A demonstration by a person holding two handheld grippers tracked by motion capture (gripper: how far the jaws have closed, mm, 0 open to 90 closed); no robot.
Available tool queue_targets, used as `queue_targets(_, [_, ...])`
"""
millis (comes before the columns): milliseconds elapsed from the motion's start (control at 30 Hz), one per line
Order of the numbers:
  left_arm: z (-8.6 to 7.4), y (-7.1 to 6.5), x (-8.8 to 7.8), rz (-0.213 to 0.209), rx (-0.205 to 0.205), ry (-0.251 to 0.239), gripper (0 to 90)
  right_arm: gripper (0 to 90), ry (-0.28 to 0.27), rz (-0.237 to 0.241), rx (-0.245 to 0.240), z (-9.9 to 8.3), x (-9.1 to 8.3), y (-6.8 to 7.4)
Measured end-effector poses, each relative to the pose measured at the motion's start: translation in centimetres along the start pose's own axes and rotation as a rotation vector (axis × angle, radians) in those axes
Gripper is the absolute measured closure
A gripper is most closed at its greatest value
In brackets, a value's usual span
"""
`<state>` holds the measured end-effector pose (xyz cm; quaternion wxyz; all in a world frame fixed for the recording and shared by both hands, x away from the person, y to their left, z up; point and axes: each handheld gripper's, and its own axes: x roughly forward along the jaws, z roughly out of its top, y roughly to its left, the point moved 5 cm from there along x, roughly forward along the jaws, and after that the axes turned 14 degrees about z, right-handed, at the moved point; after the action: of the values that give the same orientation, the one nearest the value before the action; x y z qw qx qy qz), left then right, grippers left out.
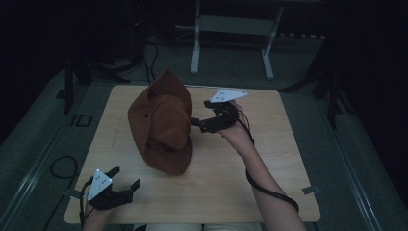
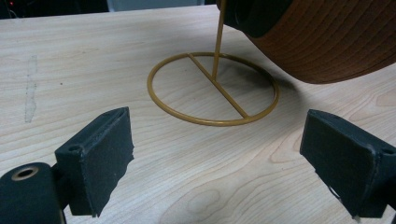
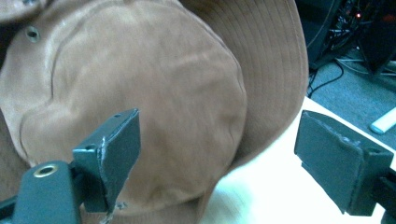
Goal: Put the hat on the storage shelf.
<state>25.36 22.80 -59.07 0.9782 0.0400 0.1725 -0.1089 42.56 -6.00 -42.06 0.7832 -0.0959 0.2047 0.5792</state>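
Tilting on its gold stand (image 2: 215, 93), brown hat (image 1: 161, 122) seemingly suede; both hand-held grippers spread

The hat (image 1: 162, 122) sits on a stand (image 2: 213, 88) near the middle of the table (image 1: 269, 187), tilted. The right gripper (image 1: 196, 122) is just right of the hat, jaws toward its crown. The left gripper (image 1: 126, 177) rests at the table's near left corner, well apart from the hat, facing the stand's ring base.
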Motion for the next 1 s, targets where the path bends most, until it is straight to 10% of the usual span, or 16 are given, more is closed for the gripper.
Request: queue_targets(1000, [-0.3, -0.2, 0.5, 0.006, 0.01, 0.03, 10.3, 13.9, 0.086, -0.017, 0.071, -14.4, -3.3, 0.2])
